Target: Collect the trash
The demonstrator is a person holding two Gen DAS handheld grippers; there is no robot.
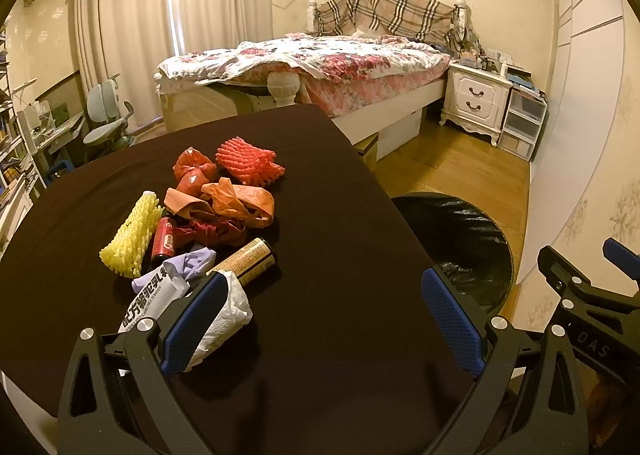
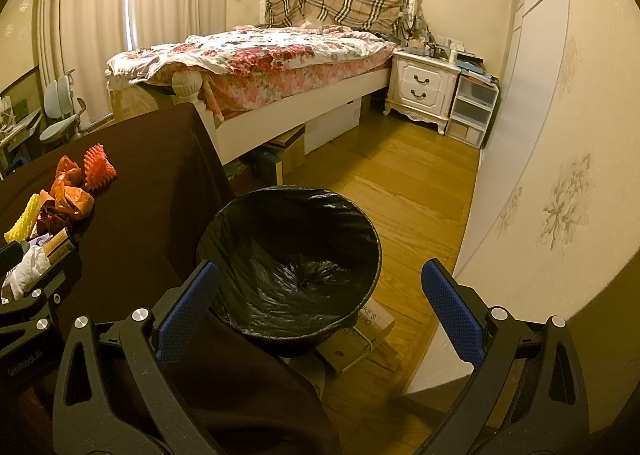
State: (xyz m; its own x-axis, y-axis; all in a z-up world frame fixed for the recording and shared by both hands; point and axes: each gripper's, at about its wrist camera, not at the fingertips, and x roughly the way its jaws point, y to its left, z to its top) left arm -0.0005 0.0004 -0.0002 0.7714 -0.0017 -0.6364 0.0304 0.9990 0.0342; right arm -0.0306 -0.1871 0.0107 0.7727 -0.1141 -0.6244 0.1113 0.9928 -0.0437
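A heap of trash is seen on the dark brown cloth-covered surface (image 1: pixel 340 215): a crumpled white paper tissue (image 1: pixel 230 313), a white printed sachet (image 1: pixel 154 301), a gold cylindrical can (image 1: pixel 248 257), a yellow foam fruit net (image 1: pixel 132 241), orange plastic bags (image 1: pixel 236 201) and a red foam net (image 1: pixel 250 161). The left gripper (image 1: pixel 320 319) is held with its fingers spread wide and nothing between them. The tissue lies at the left finger's pad (image 1: pixel 192 323), seemingly touching it, so the nearest piece sits to the left of the gap rather than within it; the can's long axis is angled up and to the right. The left gripper is judged far nearer the heap. The black-lined round bin (image 2: pixel 288 255) is shown almost whole only in the right wrist view, beside the surface's right edge on the floor, empty as far as can be seen. The right gripper (image 2: pixel 320 311), fingers likewise apart and empty, is held over it.
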